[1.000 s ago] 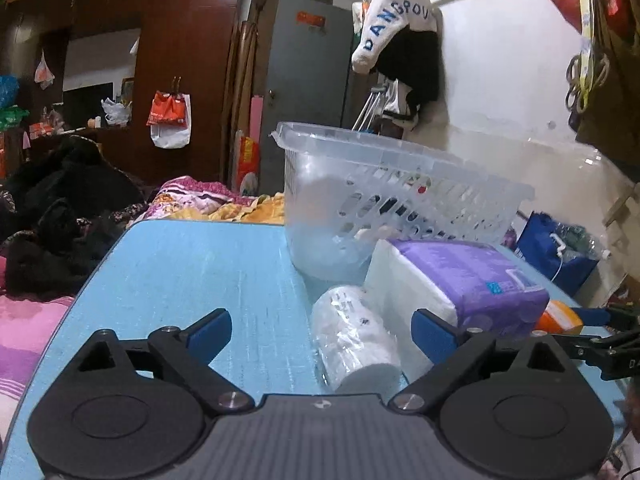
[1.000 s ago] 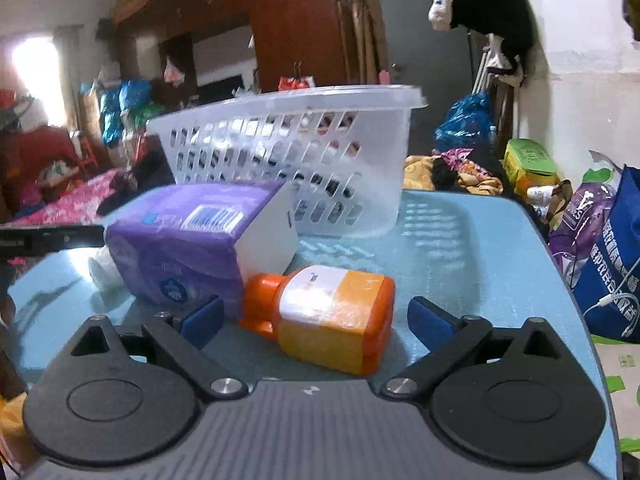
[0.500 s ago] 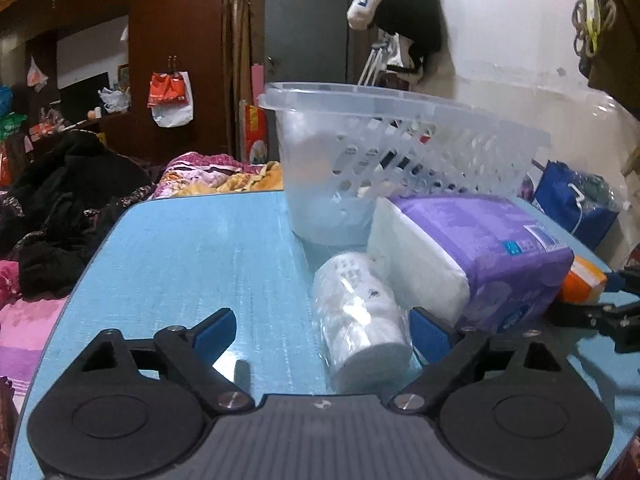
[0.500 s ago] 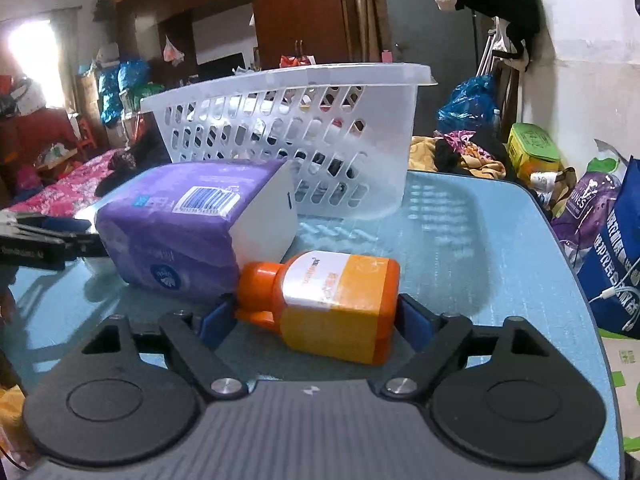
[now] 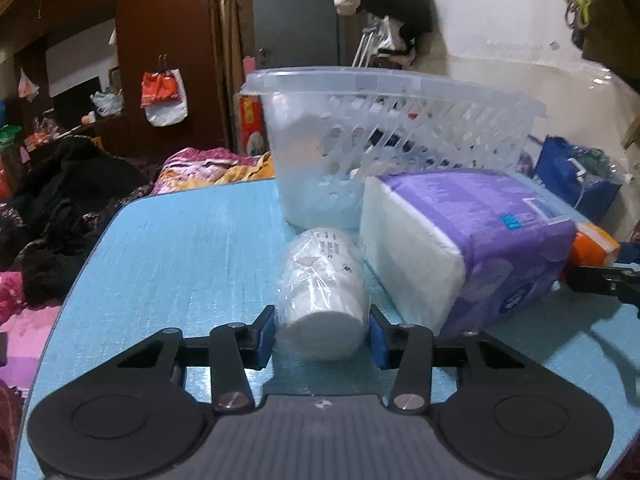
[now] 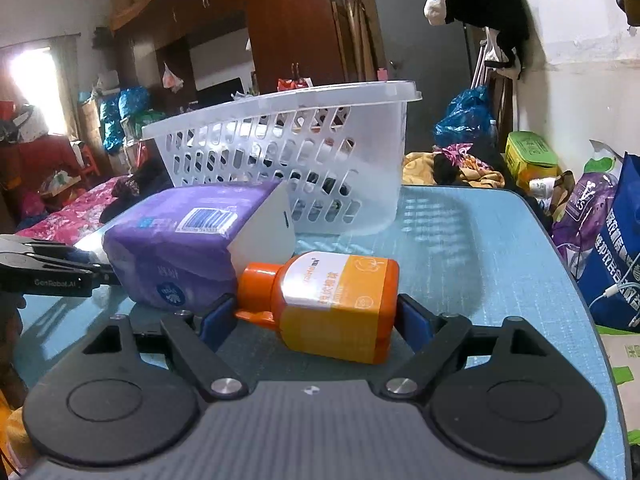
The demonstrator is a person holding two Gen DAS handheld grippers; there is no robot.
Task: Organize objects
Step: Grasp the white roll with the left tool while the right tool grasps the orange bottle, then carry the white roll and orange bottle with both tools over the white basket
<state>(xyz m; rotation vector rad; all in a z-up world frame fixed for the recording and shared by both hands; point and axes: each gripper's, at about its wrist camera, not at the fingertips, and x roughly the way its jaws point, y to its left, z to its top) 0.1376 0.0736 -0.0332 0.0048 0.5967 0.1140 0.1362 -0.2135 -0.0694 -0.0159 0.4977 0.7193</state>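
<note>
A white wrapped roll lies on the blue table. My left gripper is shut on its near end, a blue pad on each side. A purple tissue pack lies to its right, in front of a clear slotted basket. In the right wrist view an orange bottle lies on its side, cap to the left. My right gripper is shut on it lengthwise, pads at cap and base. The tissue pack and basket stand behind it.
The table edge runs along the right, with bags on the floor beyond. A bed with clothes lies left of the table. The other gripper shows at the left edge of the right wrist view.
Both grippers moved forward and closed: the left onto the white roll, the right onto the orange bottle. Both were open and apart from them one second ago.
</note>
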